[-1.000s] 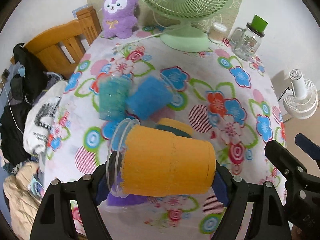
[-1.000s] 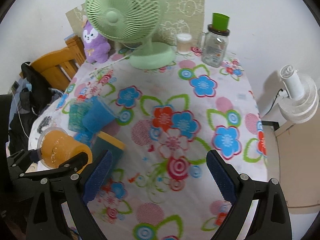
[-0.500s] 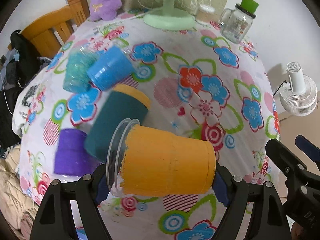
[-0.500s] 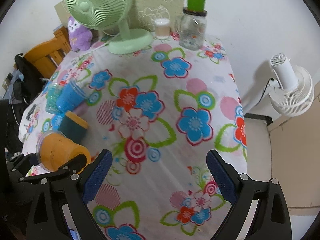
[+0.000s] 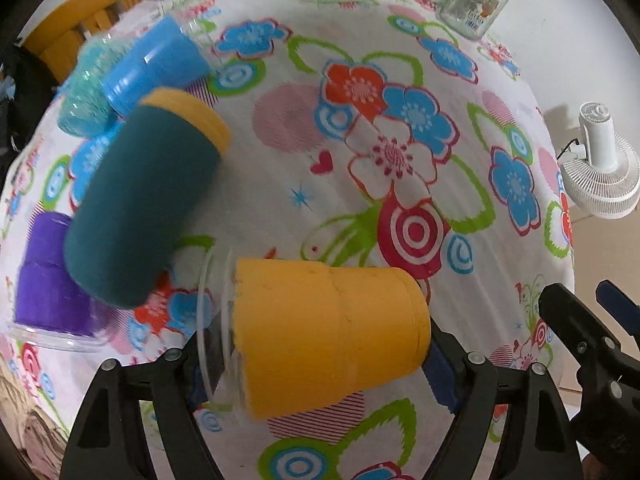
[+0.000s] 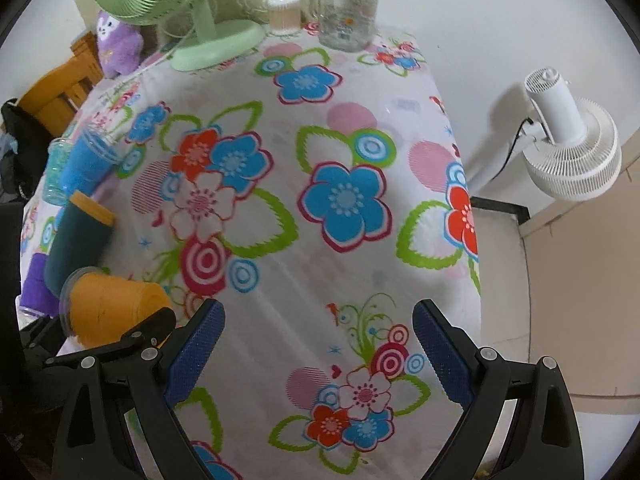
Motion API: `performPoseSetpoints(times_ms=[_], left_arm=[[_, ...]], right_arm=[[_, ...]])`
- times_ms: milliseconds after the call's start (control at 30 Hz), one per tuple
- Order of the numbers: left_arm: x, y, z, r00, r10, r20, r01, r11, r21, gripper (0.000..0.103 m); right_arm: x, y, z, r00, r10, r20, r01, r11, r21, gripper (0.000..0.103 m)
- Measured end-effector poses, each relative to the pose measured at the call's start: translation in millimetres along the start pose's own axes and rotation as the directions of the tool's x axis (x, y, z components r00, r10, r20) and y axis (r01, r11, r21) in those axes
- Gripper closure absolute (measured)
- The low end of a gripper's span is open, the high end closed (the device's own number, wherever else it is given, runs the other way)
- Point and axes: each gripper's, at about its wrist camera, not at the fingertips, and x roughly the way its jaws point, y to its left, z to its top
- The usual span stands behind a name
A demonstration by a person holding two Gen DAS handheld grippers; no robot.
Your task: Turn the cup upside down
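My left gripper [image 5: 316, 364] is shut on an orange cup [image 5: 328, 332] with a clear rim, held on its side above the flowered tablecloth [image 5: 360, 140], rim to the left. The same cup shows at lower left in the right wrist view [image 6: 112, 308]. My right gripper [image 6: 316, 344] is open and empty above the cloth's near part; it also shows at the right edge of the left wrist view [image 5: 592, 344].
A dark teal cup with a yellow end [image 5: 140, 200], a blue cup [image 5: 156, 64], a light teal cup [image 5: 84, 96] and a purple cup [image 5: 48, 276] sit at the left. A green fan [image 6: 168, 4], glass jar [image 6: 348, 12] and plush toy [image 6: 118, 44] stand at the back. A white fan [image 6: 568, 148] is off the table's right edge.
Both grippers have moved forward and lower over the table, so the cups at the left look closer. The orange cup stays gripped on its side. The right gripper stays open.
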Motion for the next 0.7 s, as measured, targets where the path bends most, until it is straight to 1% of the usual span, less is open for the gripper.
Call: performPoseSetpoints(times_ms=[33,133,200,300,400,533,700], left_arm=[[1.0,-0.5,-0.4,1.000,0.004,-0.002,-0.004,1.000,-0.002,0.011],[-0.6,-2.3,-0.7,1.000,0.000,0.001,0.000,1.000,0.004,0.007],[-5.8,-3.7,-1.4,1.000,-0.009,-0.005,0.009,1.000,0.011,0.006],[-19.3,-9.3,-1.5,1.000,-0.014,0.012,0.013,0.999,0.037,0.003],[-34.0,-14.8,0.5,1.000,0.004,0.031,-0.007,0.996,0.087,0.003],[-59.7,-11.8,2.5,0.996,0.036,0.082,-0.045,0.992,0.115,0.002],[-92.2,-4.4,12.5,0.991,0.049,0.125,-0.070,0.983,0.167,0.002]], right_arm=[[1.6,-1.4,-0.4,1.000,-0.002,-0.002,0.002,1.000,0.004,0.007],[2.9,-4.2,-0.4,1.000,0.000,-0.007,0.000,1.000,0.014,0.007],[0.4,-3.9,0.3,1.000,0.006,-0.002,-0.006,1.000,0.017,0.007],[-5.9,-2.1,1.5,1.000,0.013,0.012,-0.013,1.000,0.017,0.007],[-17.3,0.8,2.8,0.999,0.013,0.036,-0.014,1.000,0.025,0.006],[-34.6,3.5,4.2,0.997,0.063,0.049,-0.066,0.996,0.065,0.006],[-58.2,11.2,6.8,0.993,0.083,0.083,-0.091,0.990,0.104,0.007]])
